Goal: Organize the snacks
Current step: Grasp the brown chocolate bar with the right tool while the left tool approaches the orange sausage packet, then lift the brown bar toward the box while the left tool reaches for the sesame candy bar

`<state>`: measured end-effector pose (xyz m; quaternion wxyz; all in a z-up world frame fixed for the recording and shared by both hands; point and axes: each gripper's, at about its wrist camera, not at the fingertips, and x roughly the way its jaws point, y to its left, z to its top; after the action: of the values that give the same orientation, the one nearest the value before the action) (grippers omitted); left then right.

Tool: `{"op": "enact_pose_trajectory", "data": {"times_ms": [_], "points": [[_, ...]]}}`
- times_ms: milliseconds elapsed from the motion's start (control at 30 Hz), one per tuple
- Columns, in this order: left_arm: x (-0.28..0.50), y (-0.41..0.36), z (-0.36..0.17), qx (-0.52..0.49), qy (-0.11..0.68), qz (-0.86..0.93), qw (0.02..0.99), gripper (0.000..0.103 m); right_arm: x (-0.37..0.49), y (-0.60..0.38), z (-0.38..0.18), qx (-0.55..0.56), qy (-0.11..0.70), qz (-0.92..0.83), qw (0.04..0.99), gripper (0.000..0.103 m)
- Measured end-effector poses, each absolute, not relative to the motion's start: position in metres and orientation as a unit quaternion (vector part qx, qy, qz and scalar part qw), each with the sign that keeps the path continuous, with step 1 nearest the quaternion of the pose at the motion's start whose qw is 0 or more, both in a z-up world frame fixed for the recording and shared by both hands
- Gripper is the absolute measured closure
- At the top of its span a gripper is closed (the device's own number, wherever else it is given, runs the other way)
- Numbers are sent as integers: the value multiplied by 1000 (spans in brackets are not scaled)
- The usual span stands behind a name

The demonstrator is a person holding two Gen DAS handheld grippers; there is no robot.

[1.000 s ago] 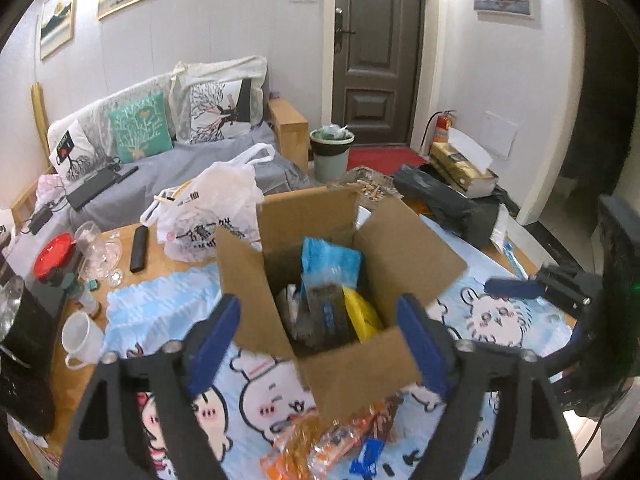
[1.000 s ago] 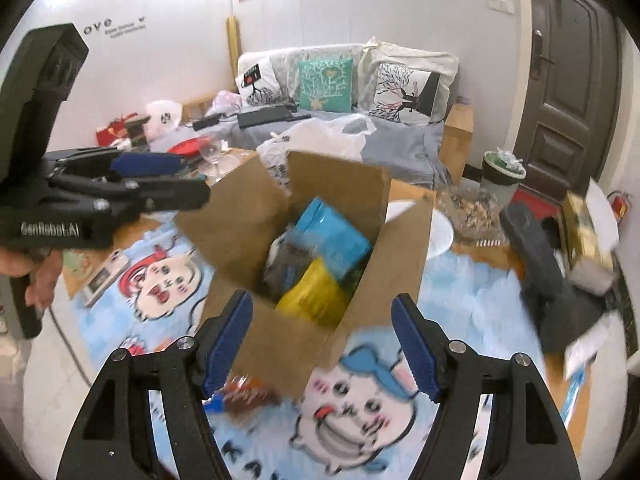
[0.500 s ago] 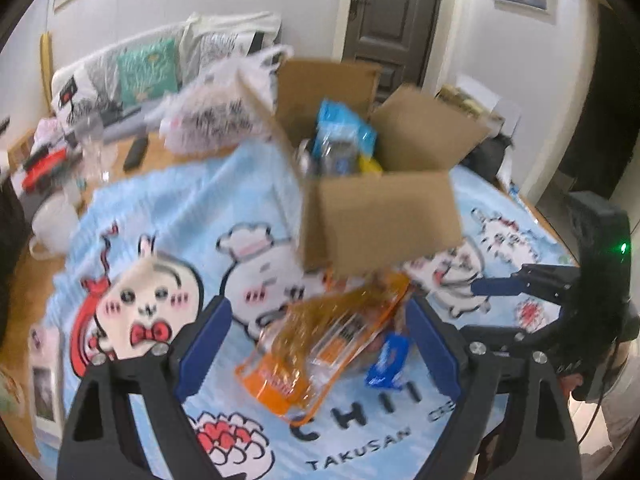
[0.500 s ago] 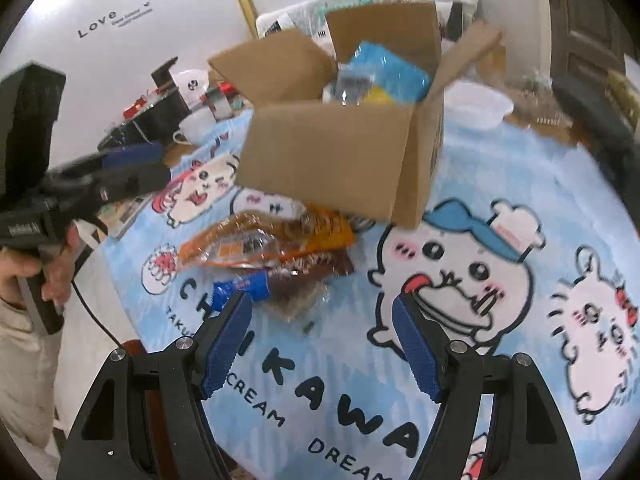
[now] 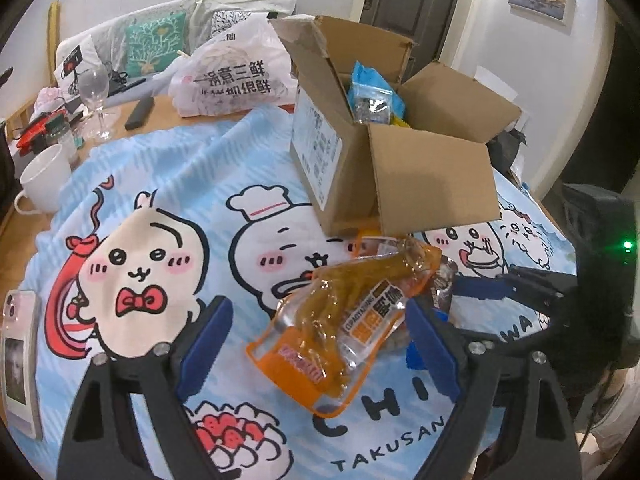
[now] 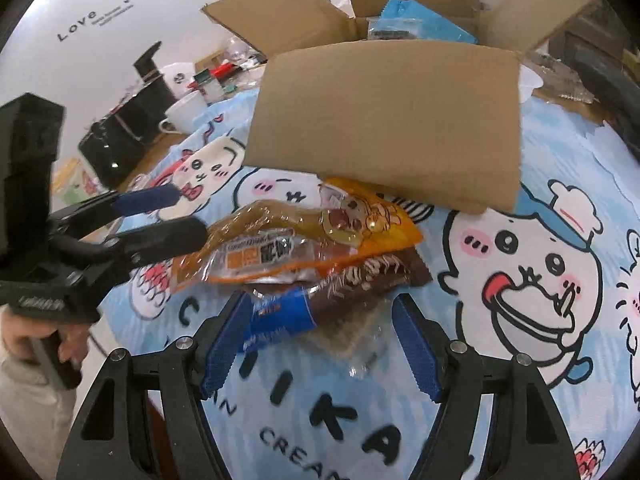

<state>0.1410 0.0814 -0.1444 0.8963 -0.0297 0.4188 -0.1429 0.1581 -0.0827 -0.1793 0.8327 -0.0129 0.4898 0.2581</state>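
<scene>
Both grippers spread wide, nothing held: left gripper (image 5: 318,344) straddles the orange chicken-feet pouch (image 5: 344,320), right gripper (image 6: 320,340) straddles the blue wrapper (image 6: 280,316) and brown pack (image 6: 360,280) beneath it. Pile lies on the cartoon tablecloth (image 5: 192,168), touching the cardboard box (image 5: 400,168) flap at 12 o'clock. Pouch looks light, floppy, slick film; I'd pinch a flat sealed edge, not the lumpy middle.

Orange snack packet (image 5: 340,332) before cardboard box (image 5: 400,168)
</scene>
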Motion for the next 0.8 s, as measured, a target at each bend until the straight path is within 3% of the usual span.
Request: {"op": "enact_pose_trajectory", "data": {"times_ms": [100,167,267,333,367,567,600,633,800], "points": [[134,81,-142,-37,418,-157,894,33,159,-79,-181,-22,488,242,838,34],[129,78,-141,-40,419,-166,891,42,160,-83,-180,-23,487,244,838,41],[121,71,-139,-38,420,-178,889,46,161,-94,-177,-13,489,248,836,65],[112,63,-139,-40,422,-198,884,46,160,-105,-173,-4,488,257,834,89],[110,61,-139,-42,425,-205,881,46,159,-110,-170,-2,487,255,835,90],[104,42,-157,-55,452,-216,864,46,159,-141,-172,3,504,228,833,87],[104,42,-159,-59,455,-215,862,46,158,-145,-171,17,504,234,831,83],[105,43,-161,-67,458,-212,861,46,155,-145,-170,28,506,242,828,71],[105,47,-154,-54,457,-190,867,46,148,-119,-168,16,488,257,834,51]]}}
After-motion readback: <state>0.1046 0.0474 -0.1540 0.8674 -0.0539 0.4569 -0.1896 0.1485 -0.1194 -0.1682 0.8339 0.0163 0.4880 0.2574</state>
